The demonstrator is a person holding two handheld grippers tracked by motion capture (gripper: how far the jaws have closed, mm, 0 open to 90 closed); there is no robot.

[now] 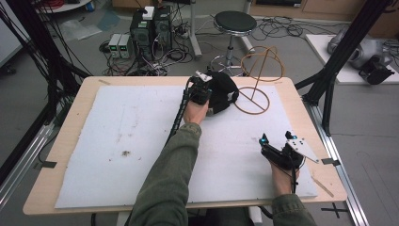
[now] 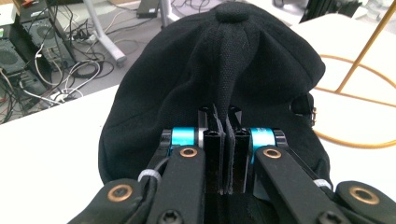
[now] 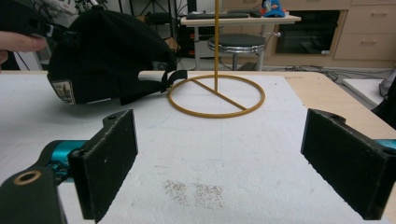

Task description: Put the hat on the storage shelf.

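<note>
A black cap (image 1: pixel 222 92) lies at the far middle of the white mat, beside a gold wire stand (image 1: pixel 254 98). My left gripper (image 1: pixel 203 89) is shut on a pinched fold of the cap's crown (image 2: pixel 224 93); its jaws press the fabric between them. In the right gripper view the cap (image 3: pixel 107 56) sits at the far left with the stand's ring base (image 3: pixel 216 95) to its right. My right gripper (image 1: pixel 275 143) rests near the table's right front, its jaws wide open over bare mat (image 3: pixel 210 149) with nothing between them.
The white mat (image 1: pixel 131 141) covers most of a wooden table (image 1: pixel 75 108). A black stool (image 1: pixel 234 23), computer cases (image 1: pixel 150 30) and cables crowd the floor beyond the far edge. Black frame struts (image 1: pixel 339 56) rise at the right.
</note>
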